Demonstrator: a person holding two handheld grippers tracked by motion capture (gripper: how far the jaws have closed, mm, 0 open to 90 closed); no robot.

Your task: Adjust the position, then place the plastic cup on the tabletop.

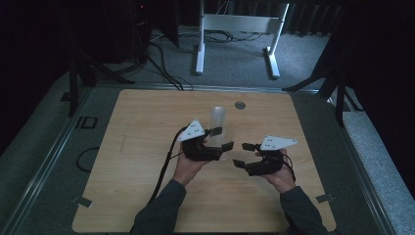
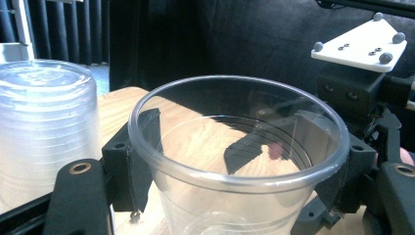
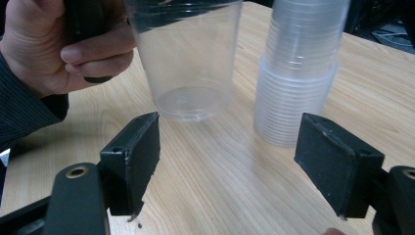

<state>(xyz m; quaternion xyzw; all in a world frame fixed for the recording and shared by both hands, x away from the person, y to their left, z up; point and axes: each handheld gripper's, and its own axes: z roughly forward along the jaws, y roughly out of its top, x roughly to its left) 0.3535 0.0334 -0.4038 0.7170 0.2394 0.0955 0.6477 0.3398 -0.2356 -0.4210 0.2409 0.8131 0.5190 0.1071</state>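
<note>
Left gripper (image 2: pixel 235 161) pinches a clear cup (image 2: pixel 240 147), its base cut off below. Right gripper (image 3: pixel 225 161) is spread, nothing between. The cup stack (image 3: pixel 301 73) loses its top, toward the table's (image 1: pixel 147 196) far edge.

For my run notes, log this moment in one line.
left gripper: shut on clear cup | right gripper: open, nothing between | cup stack: upside down on table

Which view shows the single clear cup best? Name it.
The left gripper view: the single clear cup sits rim-up, close, between the left gripper's fingers. The right gripper view shows its lower half; the high view, a faint shape.
</note>
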